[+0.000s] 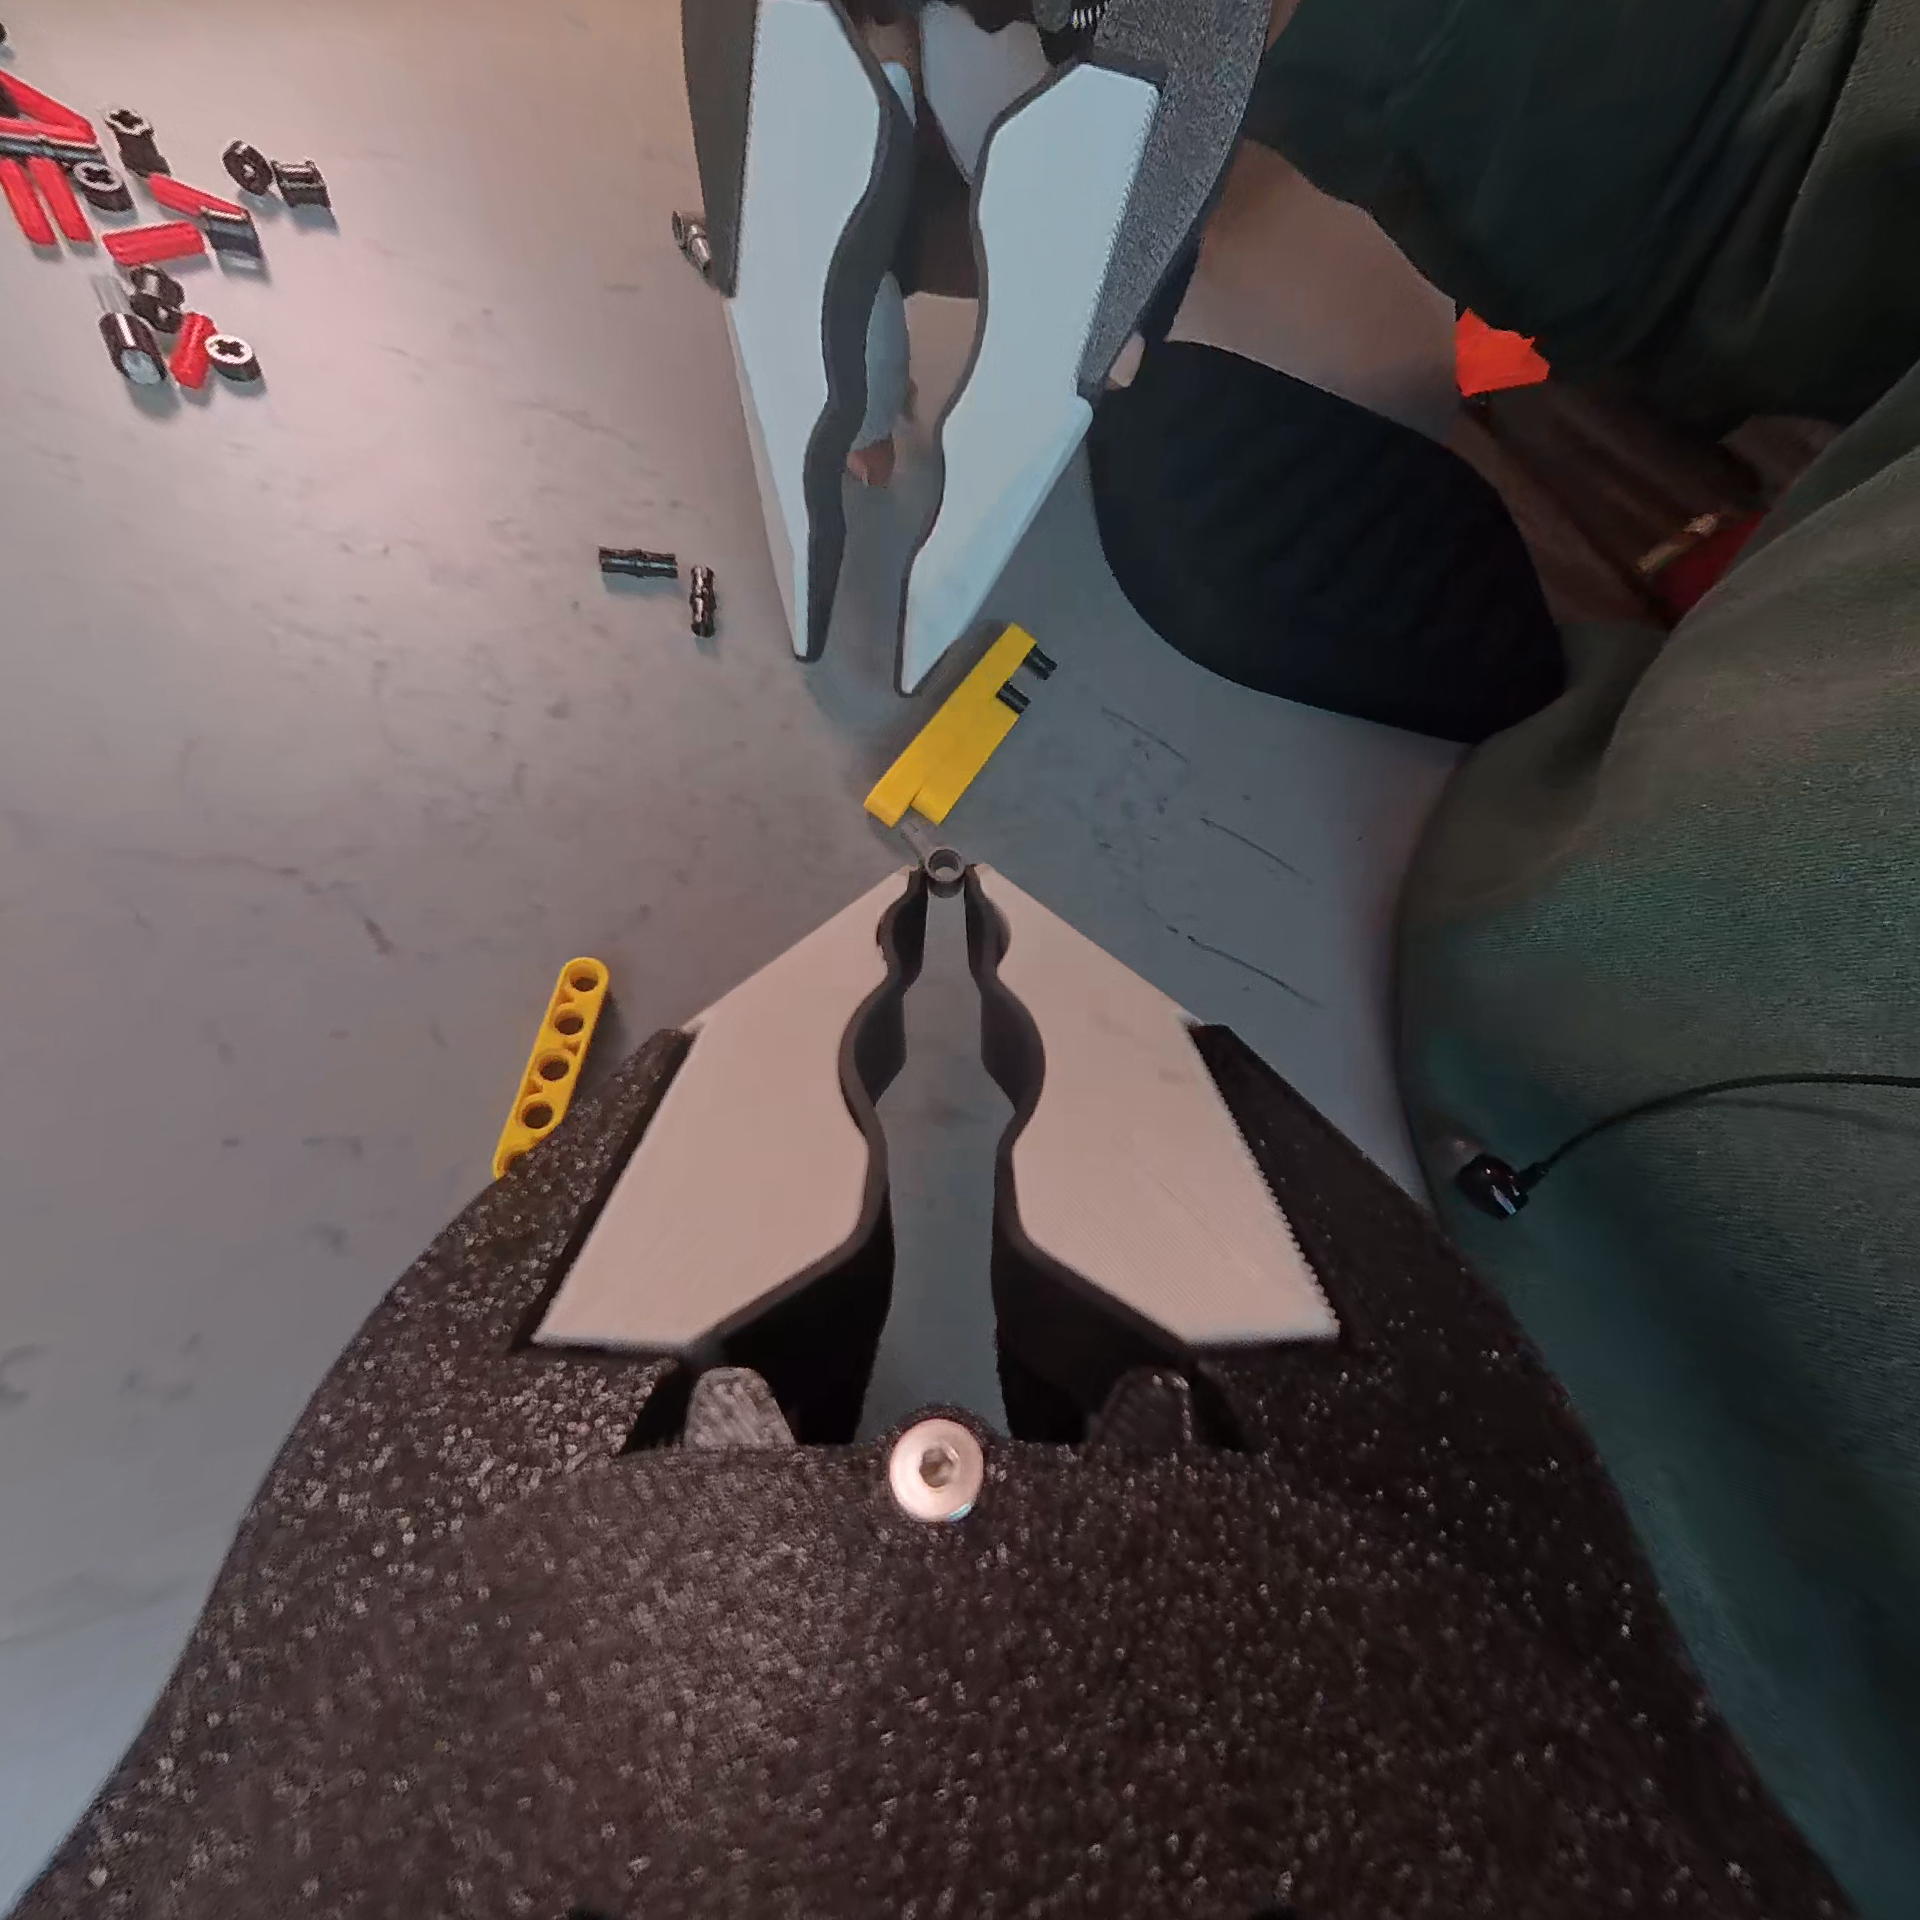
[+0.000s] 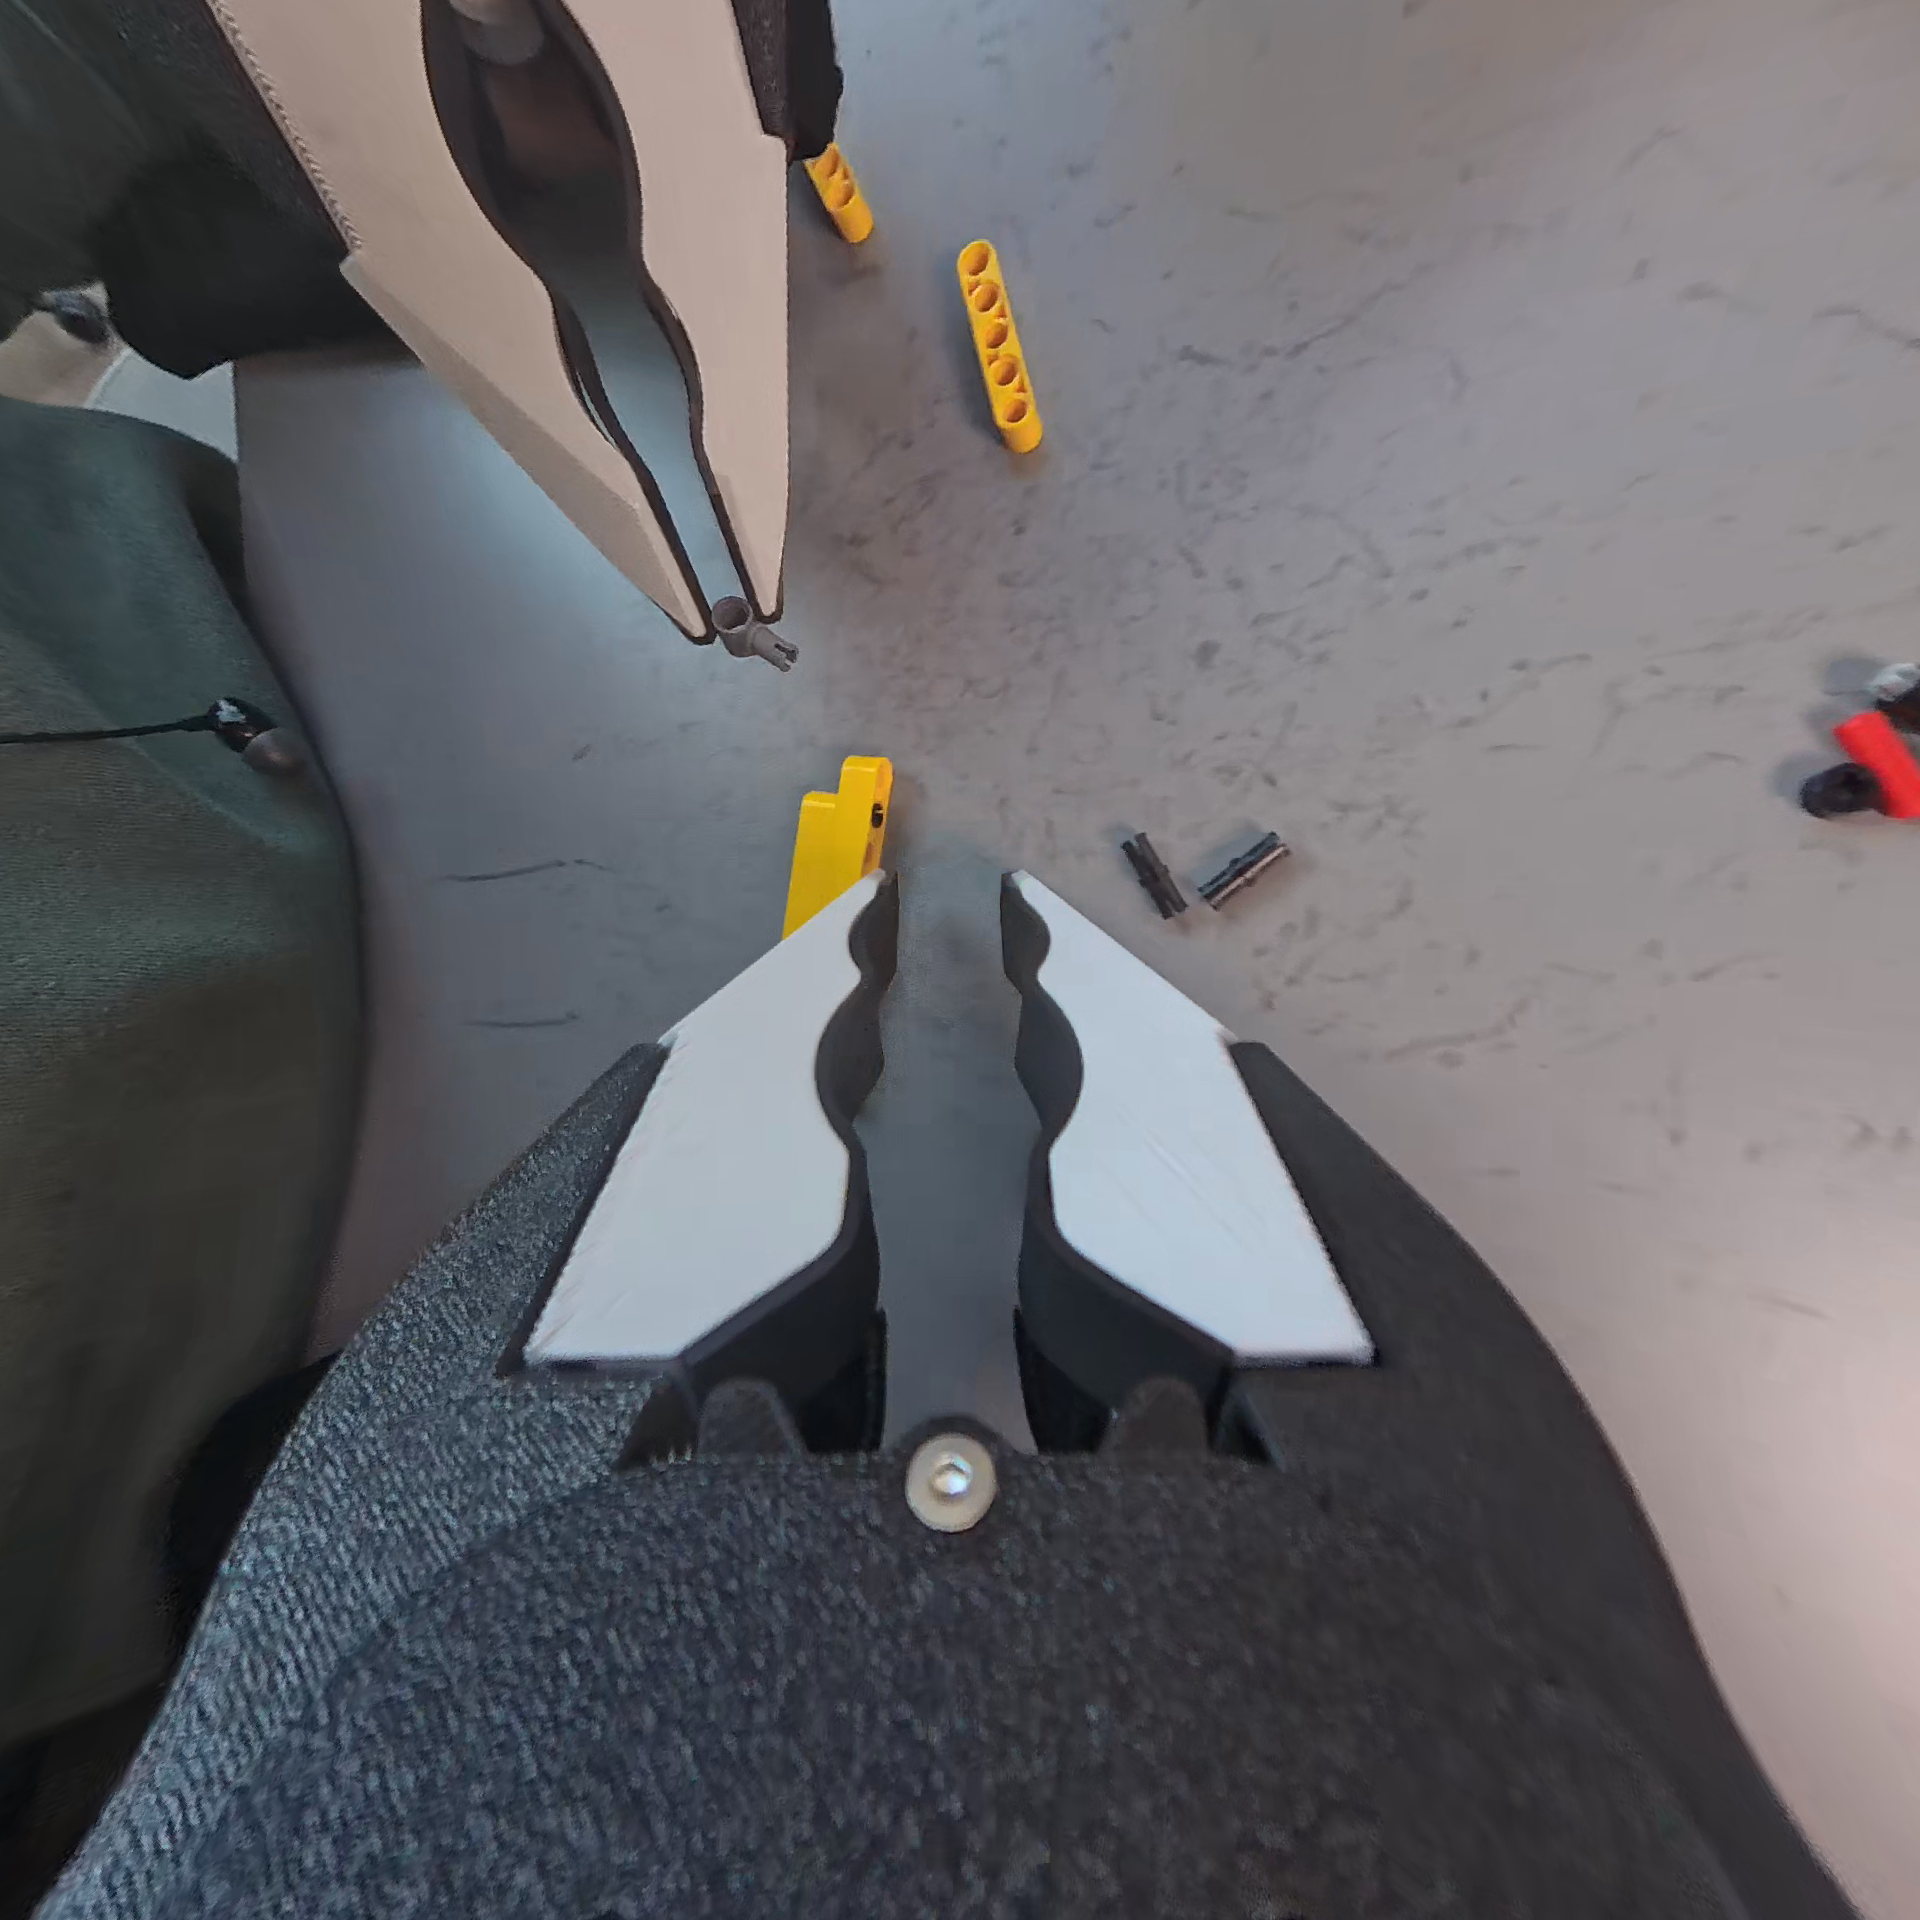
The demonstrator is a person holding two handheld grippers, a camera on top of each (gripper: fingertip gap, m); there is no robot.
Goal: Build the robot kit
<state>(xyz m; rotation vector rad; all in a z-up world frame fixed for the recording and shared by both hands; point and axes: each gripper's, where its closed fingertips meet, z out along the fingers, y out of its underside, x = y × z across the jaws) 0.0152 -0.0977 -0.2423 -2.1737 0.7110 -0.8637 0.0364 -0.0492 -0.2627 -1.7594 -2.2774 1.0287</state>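
- The left gripper [image 1: 943,871] is pinched shut on a small grey connector [image 1: 943,862] at its very tips; the peg end points toward the yellow assembly [image 1: 951,727], apparently lined up with it.
- The right gripper [image 2: 943,878] stands open and empty; its left fingertip [image 2: 868,894] sits just beside that assembly, perhaps to brace it.
- The yellow assembly lies on the grey table [image 1: 364,675], between both grippers.
- A loose yellow beam [image 1: 551,1065], two black pins [image 1: 665,582] and red and black parts [image 1: 135,229] lie apart.

Speckled black tool [image 1: 944,878] body, white fingers [image 1: 790,1143] with wavy black pads, silver screw [image 1: 935,1471]
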